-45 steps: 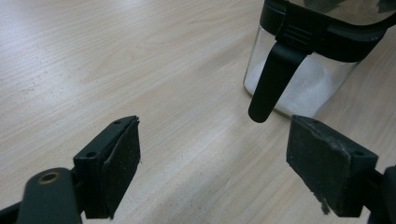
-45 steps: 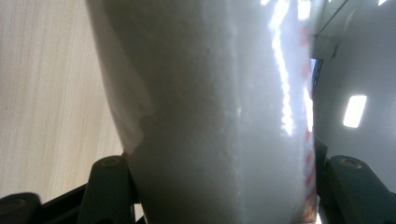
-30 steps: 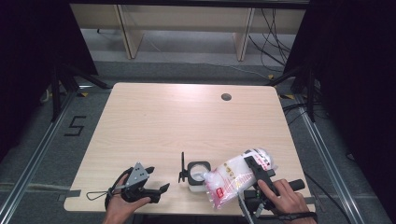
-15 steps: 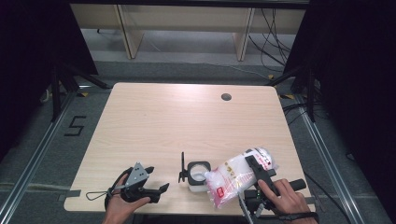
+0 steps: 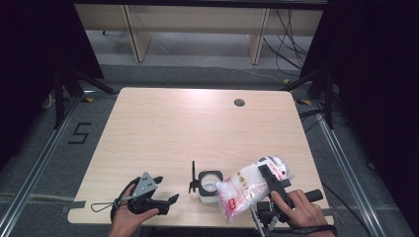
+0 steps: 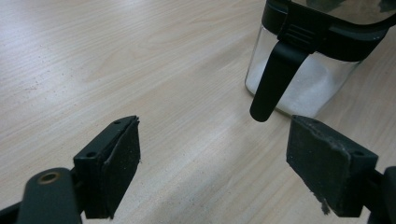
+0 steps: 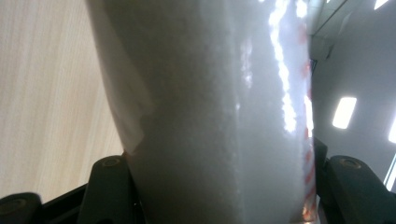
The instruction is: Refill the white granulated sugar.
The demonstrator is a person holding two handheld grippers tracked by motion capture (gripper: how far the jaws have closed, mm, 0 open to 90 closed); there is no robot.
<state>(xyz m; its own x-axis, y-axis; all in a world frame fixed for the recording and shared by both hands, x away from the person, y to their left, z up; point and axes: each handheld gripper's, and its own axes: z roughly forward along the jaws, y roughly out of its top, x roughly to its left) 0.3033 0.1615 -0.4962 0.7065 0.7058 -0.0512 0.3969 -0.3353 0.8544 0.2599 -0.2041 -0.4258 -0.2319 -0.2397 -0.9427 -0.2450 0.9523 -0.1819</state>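
A clear plastic bag of white granules (image 5: 245, 189) with a red label is tilted at the table's front right, its lower end touching a small glass jar (image 5: 210, 185). My right gripper (image 5: 271, 183) is shut on the bag; in the right gripper view the bag (image 7: 210, 102) bulges between both jaws of that gripper (image 7: 229, 196). The jar (image 6: 303, 70) has a black rim, a hanging black latch (image 6: 274, 79) and white powder inside. Its lid (image 5: 192, 178) stands open at its left. My left gripper (image 5: 167, 190) rests left of the jar, and this gripper (image 6: 222, 172) is open and empty.
The light wooden table (image 5: 197, 128) has a round cable hole (image 5: 239, 102) near its far right edge. A cable loop (image 5: 101, 206) trails from the left gripper near the front edge. Dark floor and shelving legs surround the table.
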